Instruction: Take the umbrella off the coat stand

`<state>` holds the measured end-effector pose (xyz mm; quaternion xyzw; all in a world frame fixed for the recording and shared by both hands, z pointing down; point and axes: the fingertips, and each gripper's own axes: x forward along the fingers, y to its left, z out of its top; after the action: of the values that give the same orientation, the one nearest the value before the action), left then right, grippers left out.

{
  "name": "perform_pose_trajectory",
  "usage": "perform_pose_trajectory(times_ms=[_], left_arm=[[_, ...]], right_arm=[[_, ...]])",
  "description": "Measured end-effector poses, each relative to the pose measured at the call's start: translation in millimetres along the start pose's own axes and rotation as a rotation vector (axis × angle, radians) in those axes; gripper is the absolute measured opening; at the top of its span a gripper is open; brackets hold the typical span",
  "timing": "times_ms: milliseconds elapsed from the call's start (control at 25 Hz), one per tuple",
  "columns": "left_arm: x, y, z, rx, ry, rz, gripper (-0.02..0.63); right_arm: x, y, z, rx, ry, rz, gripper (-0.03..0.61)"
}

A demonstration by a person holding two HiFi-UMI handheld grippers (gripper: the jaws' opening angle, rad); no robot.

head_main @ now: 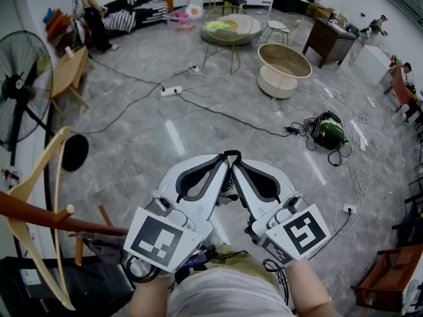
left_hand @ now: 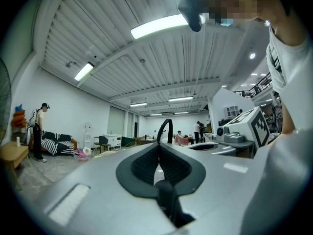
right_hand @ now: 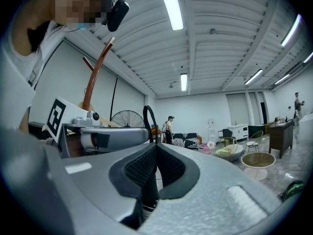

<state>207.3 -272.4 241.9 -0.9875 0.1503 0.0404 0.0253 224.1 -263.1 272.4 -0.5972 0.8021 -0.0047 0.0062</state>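
Umbrella: no view shows an umbrella that I can name for sure. A grey bundle sits just under the lower branch of the coat stand. It might be the umbrella, but it is too blurred and too much hidden to tell.
Coat stand: its reddish-brown wooden branches come in beside the person's left arm. A pale wooden hanger crosses one branch. A standing fan is just beyond it on the floor.
Left hand-held gripper: jaws together with nothing between them, pointing level out over the open floor and away from the stand.
Right hand-held gripper: jaws together and empty, held level beside the left one. The two tips nearly touch in front of the person's body.
Step in hand: as I judge it, a rest pose and not a grasp. Both tools are closed, carry nothing, and are well apart from the stand. This would fit a pause before going to the stand. It would equally fit a pause after the umbrella has been taken off and put somewhere out of view.
Next move: the pictures do not settle it. If the umbrella is on the stand, one gripper would have to turn left and open its jaws around it.
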Motion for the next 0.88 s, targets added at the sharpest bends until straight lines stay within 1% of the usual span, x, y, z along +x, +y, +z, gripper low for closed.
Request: perform_pose_trajectory(times_ms=[880], left_arm=[[2.6, -5.7, 1.0, -0.001, -0.002, -0.012, 0.020]], right_arm=[[-5.1, -4.1, 1.7, -0.005, -0.001, -0.015, 0.003]])
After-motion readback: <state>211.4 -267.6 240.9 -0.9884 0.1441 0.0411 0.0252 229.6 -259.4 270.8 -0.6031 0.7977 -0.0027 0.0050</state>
